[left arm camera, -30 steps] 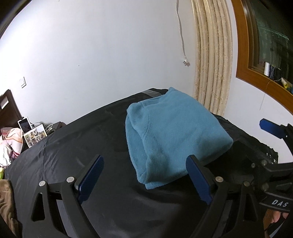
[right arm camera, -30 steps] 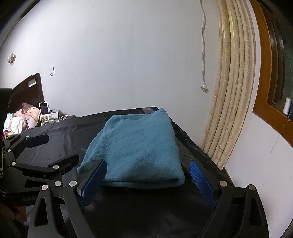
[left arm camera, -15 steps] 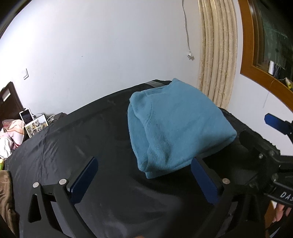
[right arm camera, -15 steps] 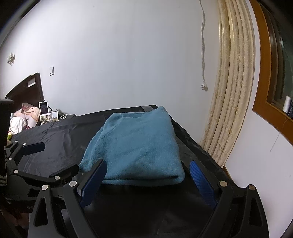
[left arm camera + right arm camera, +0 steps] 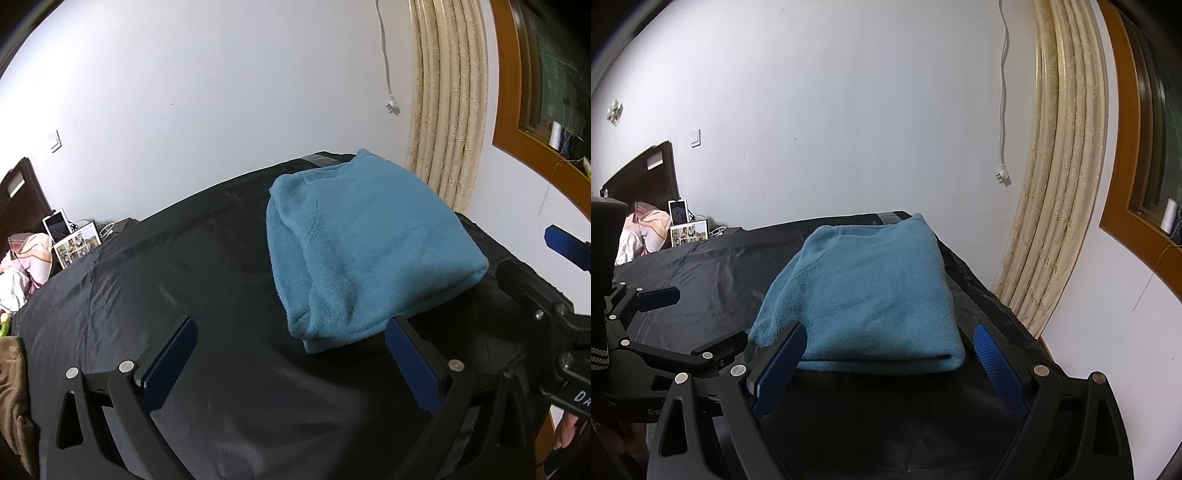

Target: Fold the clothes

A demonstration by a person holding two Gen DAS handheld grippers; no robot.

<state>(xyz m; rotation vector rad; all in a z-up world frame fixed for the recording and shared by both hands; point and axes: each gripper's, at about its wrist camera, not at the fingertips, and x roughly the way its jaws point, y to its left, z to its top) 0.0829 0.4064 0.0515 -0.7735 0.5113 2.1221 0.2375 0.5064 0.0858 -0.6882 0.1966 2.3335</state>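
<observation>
left wrist: folded teal sweater (image 5: 365, 243) on black sheet (image 5: 184, 258); both fingers apart, empty.

Black sheet (image 5: 155, 280) lies bare left of folded blue garment (image 5: 365, 251).

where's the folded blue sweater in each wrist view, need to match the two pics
Left wrist view: the folded blue sweater lies right of centre on the black sheet, its near corner just beyond the left gripper.
Right wrist view: the sweater sits at centre, its near edge ahead of the right gripper.
Shared landmark: the cream curtain beyond the sweater, towards the right.
</observation>
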